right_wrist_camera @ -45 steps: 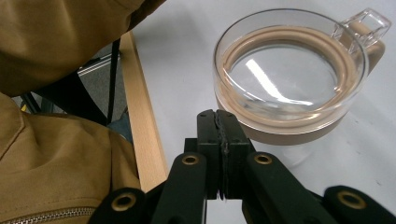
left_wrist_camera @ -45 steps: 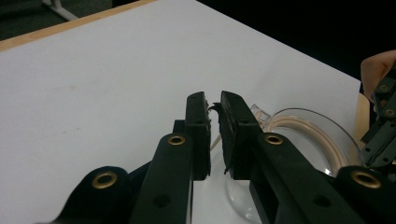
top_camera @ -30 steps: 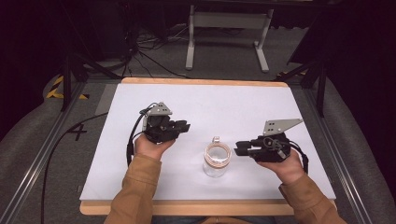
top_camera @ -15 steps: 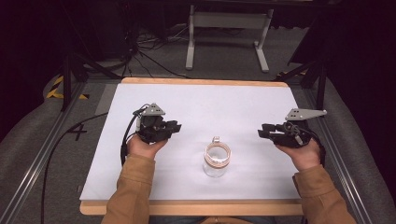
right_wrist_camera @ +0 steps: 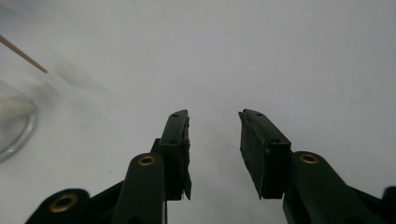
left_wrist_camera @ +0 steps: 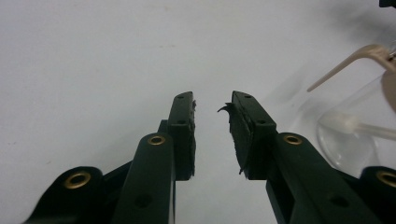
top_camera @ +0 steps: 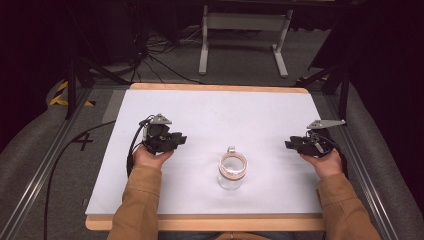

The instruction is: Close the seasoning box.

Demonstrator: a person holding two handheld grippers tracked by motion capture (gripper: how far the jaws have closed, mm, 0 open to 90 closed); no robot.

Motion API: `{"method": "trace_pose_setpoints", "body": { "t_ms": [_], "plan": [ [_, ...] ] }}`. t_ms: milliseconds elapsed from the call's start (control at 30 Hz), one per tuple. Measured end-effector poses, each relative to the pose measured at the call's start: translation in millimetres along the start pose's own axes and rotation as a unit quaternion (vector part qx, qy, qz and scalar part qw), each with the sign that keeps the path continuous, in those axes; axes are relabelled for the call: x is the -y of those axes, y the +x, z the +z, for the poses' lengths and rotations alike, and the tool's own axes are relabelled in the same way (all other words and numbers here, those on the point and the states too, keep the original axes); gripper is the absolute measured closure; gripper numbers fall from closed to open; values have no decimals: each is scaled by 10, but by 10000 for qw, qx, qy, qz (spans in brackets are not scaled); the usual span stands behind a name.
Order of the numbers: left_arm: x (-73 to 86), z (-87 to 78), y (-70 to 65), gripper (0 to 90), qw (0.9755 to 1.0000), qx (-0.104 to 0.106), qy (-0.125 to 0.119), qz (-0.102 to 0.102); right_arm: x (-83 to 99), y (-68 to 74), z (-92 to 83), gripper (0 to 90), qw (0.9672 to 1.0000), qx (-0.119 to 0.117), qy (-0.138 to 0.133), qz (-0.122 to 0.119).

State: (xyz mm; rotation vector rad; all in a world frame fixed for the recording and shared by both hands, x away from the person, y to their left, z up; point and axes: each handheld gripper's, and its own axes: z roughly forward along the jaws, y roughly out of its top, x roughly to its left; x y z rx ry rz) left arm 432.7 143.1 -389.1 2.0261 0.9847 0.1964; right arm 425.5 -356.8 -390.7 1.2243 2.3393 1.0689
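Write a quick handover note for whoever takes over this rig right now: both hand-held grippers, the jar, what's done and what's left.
Left hand-held gripper: open, nothing between the jaws, which have just been opening; it sits left of the jar.
Right hand-held gripper: open and empty, jaws also just opening; it is near the table's right edge.
Glass jar: upright at centre front of the white table, clasp lid appears shut, touched by neither gripper.
Done: both grippers are off the jar.
Left: nothing visibly pending; check the lid's clasp.

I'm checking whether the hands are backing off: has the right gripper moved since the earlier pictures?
Yes. The right gripper has moved from beside the glass jar toward the table's right edge, its empty jaws opening.
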Motion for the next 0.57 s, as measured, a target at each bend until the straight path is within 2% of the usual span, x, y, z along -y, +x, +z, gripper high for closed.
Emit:
{"method": "trace_pose_setpoints", "body": {
  "t_ms": [167,367,567],
  "plan": [
    [51,74,74,692,9999,-13,124,-113,131,-108,141,619,9995,185,239,15],
    [94,137,122,678,9995,-120,271,-141,203,-134,237,599,9987,286,409,-25],
    [88,139,113,644,9996,-112,206,-168,194,-131,201,558,9992,269,280,-41]
  ]
}}
